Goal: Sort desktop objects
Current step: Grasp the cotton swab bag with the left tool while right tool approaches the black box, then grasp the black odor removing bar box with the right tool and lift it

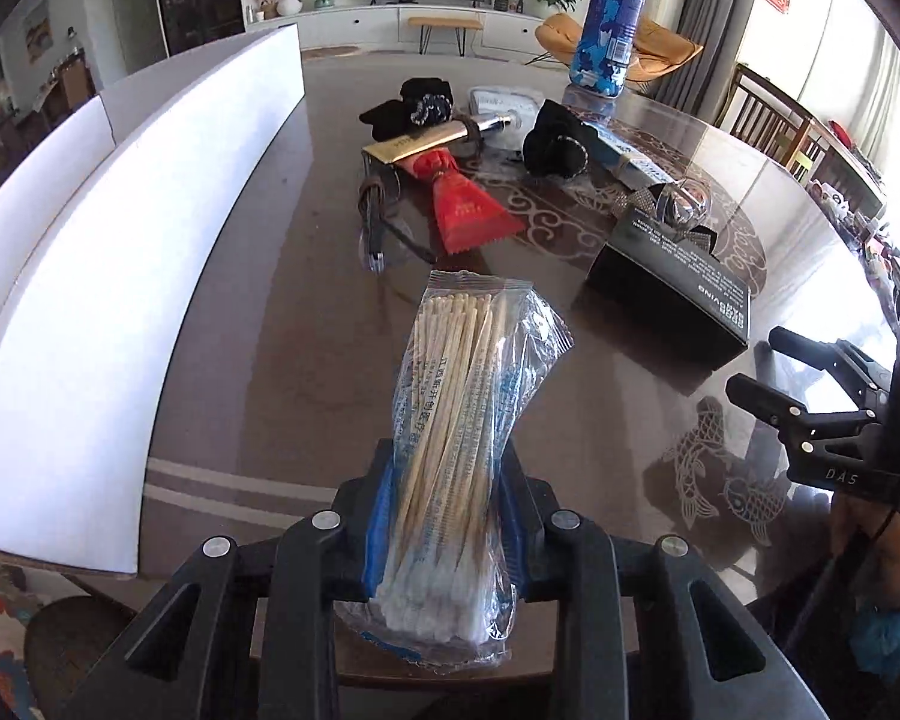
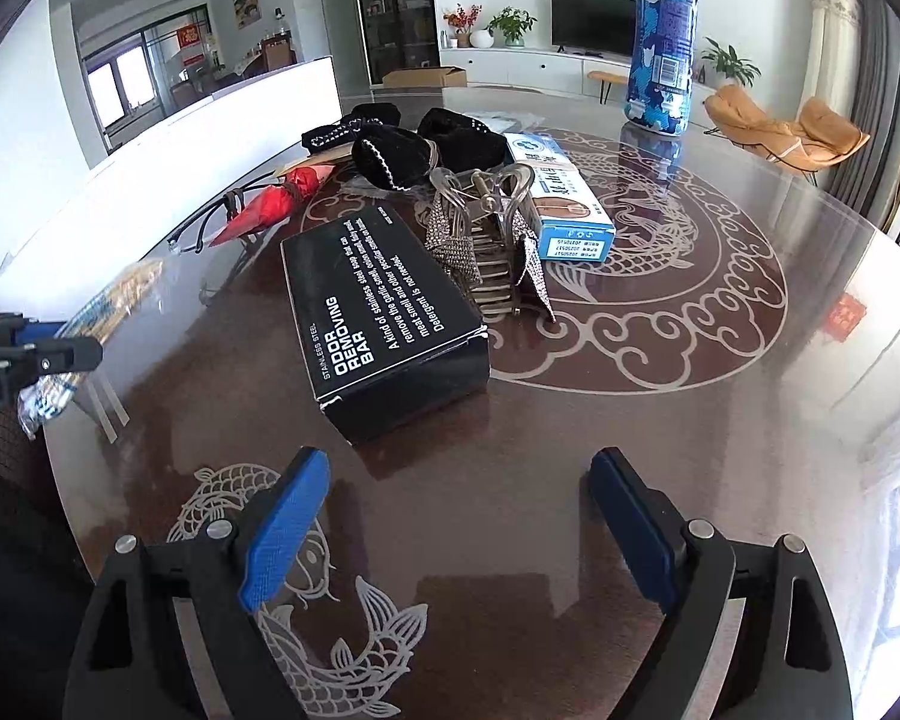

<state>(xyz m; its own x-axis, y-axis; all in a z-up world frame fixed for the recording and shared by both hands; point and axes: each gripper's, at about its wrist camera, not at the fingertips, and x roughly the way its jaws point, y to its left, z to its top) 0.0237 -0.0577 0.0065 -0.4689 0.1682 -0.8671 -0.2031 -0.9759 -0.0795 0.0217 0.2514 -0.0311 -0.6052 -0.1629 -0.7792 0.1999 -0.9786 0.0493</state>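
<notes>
My left gripper (image 1: 447, 516) is shut on a clear bag of cotton swabs (image 1: 468, 438), held above the dark table near its front edge; the bag sticks out forward past the blue pads. The same bag (image 2: 99, 306) shows blurred at the left of the right wrist view, beside the left gripper (image 2: 60, 354). My right gripper (image 2: 456, 516) hangs open over the koi pattern with nothing between its fingers. In front of it lies a black odor-removing-bar box (image 2: 384, 312). The right gripper (image 1: 768, 372) also appears at the right edge of the left wrist view.
A long white box wall (image 1: 120, 252) runs along the table's left side. Further back lie a red scraper (image 1: 468, 204), black pouches (image 2: 426, 144), a rhinestone clip (image 2: 486, 240), a blue-white carton (image 2: 561, 192) and a tall blue camo bottle (image 1: 609, 24). A dark cord (image 1: 378, 222) lies near the scraper.
</notes>
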